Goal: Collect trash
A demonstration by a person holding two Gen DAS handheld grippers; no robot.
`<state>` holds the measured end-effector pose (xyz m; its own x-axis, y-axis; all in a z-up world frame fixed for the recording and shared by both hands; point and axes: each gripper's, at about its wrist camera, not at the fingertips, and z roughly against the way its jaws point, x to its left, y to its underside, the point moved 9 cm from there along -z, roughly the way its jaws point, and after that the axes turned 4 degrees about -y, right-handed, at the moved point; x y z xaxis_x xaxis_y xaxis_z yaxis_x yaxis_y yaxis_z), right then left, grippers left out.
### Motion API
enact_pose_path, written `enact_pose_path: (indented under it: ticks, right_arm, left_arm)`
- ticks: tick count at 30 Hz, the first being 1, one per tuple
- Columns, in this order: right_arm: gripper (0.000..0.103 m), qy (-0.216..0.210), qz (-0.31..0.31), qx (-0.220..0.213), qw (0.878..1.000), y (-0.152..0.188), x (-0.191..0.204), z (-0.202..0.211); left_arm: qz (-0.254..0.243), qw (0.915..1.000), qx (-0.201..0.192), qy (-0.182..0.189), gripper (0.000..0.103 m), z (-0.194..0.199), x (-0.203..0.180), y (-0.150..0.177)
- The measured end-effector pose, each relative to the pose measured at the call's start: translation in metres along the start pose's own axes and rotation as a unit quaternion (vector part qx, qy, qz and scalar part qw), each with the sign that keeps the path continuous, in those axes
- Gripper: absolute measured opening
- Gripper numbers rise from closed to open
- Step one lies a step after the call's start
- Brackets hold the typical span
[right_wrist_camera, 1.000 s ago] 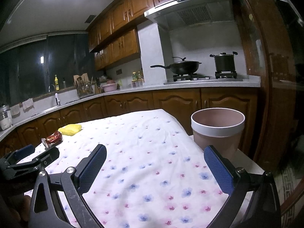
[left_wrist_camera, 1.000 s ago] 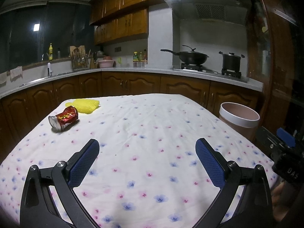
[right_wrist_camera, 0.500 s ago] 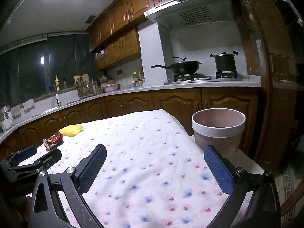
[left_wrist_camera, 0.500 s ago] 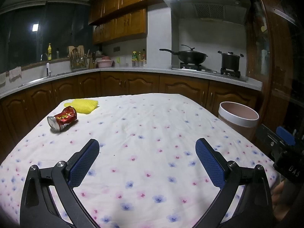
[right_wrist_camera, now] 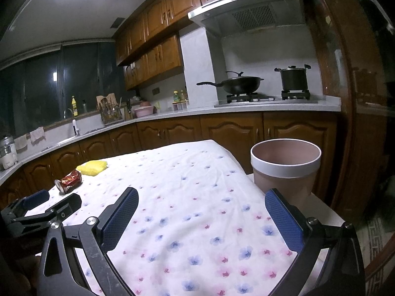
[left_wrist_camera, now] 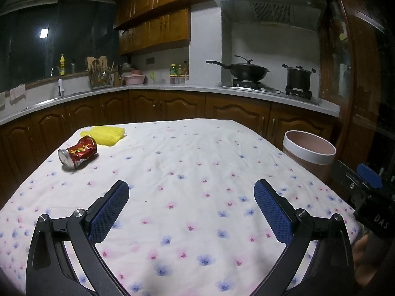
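My left gripper (left_wrist_camera: 191, 212) and right gripper (right_wrist_camera: 201, 215) are both wide apart and empty, and the crushed red can (left_wrist_camera: 77, 151) lies on its side far ahead-left, nearer my left one, its long axis diagonal, beside the yellow cloth (left_wrist_camera: 108, 134).

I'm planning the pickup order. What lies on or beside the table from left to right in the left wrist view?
Crushed red can → yellow cloth → pink bin → right gripper.
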<state>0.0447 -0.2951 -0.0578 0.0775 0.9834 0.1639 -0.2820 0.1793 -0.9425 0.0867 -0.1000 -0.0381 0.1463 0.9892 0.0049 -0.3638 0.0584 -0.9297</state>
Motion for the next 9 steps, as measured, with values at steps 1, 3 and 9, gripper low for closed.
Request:
enact_pose_path:
  ticks: [1,3,9]
  right_arm:
    - [0.103,0.000,0.000,0.000,1.000,-0.0001,-0.0002,-0.0001]
    - [0.103,0.000,0.000,0.001,1.000,0.0001,-0.0003,0.0000]
    - [0.103,0.001,0.000,0.007,1.000,0.0007,0.0002,-0.0013]
  left_arm:
    - [0.000,1.0000,0.001,0.000,0.103,-0.0009,0.0002,-0.0001]
    - [0.001,1.0000,0.002,0.001,0.103,-0.0016,-0.0001,-0.0003]
    - [0.007,0.9999,0.012,0.008,0.103,-0.0070,-0.0001,-0.0015]
